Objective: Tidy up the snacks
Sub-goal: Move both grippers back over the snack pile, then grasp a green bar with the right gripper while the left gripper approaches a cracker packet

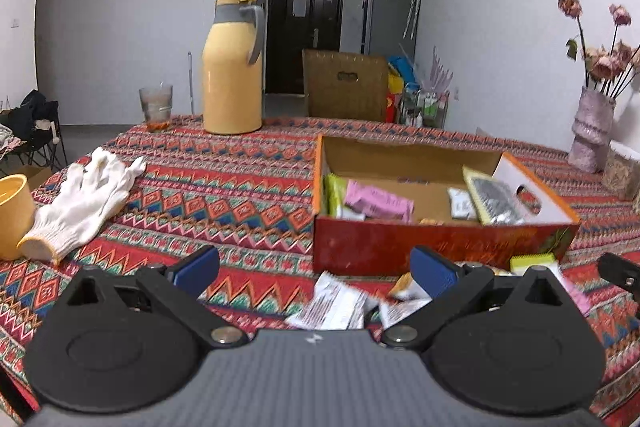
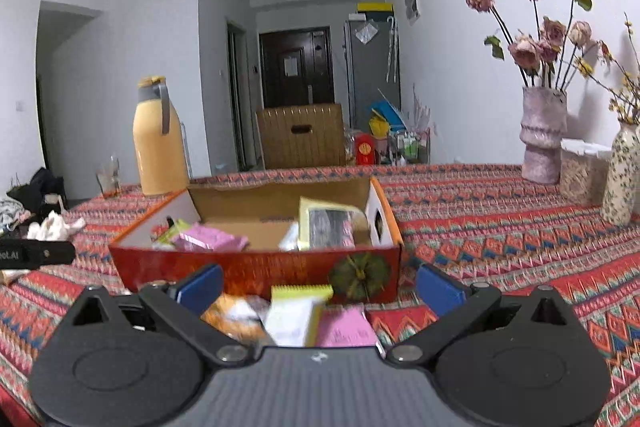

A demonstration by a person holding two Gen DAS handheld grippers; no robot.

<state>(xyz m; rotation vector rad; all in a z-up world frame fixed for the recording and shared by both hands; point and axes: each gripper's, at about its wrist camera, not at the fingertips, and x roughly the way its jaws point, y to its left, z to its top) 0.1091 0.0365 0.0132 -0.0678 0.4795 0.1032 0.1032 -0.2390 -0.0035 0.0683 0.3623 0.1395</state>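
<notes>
An open red cardboard box [image 1: 400,251] [image 2: 256,267] sits on the patterned tablecloth and holds several snack packets, among them a pink one [image 1: 378,203] [image 2: 208,241] and a yellow-edged one [image 1: 492,199] [image 2: 328,223]. Loose packets lie on the cloth in front of the box: a white one [image 1: 336,303], a yellow-green one [image 2: 296,311] [image 1: 532,261], a pink one [image 2: 346,327] and an orange one [image 2: 232,315]. My left gripper [image 1: 316,271] is open and empty above the white packet. My right gripper [image 2: 318,287] is open and empty above the loose packets.
A yellow thermos [image 1: 232,67] [image 2: 158,139] and a glass [image 1: 156,107] stand at the far side. A white glove [image 1: 88,203] and a yellow cup [image 1: 12,215] lie left. Vases with dried flowers [image 2: 542,131] and a jar [image 2: 582,171] stand right.
</notes>
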